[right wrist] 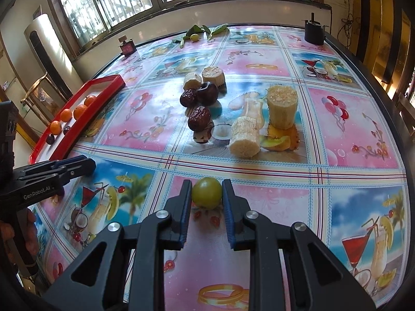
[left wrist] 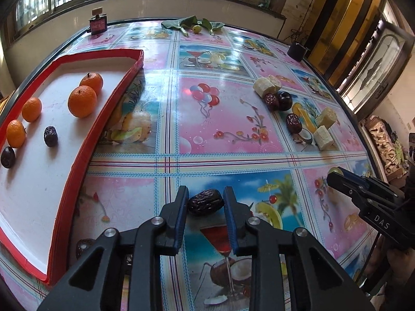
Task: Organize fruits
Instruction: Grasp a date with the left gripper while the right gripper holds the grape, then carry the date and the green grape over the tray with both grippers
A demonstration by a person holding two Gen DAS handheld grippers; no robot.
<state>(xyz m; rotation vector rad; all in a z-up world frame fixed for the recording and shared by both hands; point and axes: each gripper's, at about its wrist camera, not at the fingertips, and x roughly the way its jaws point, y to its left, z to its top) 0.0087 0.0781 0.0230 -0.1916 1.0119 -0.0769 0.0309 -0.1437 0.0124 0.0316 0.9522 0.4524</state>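
My left gripper is shut on a dark wrinkled date that rests on the patterned tablecloth, just right of the red tray. The tray holds several oranges, a date and a dark plum. My right gripper is shut on a small green fruit low over the table. In the right wrist view the left gripper shows at the left edge. Another date lies against the tray's near side.
Mid-table lie several pale sugarcane pieces, two dates and a dark plum. At the far edge are green leaves with a small fruit, a red perfume bottle and a dark cup.
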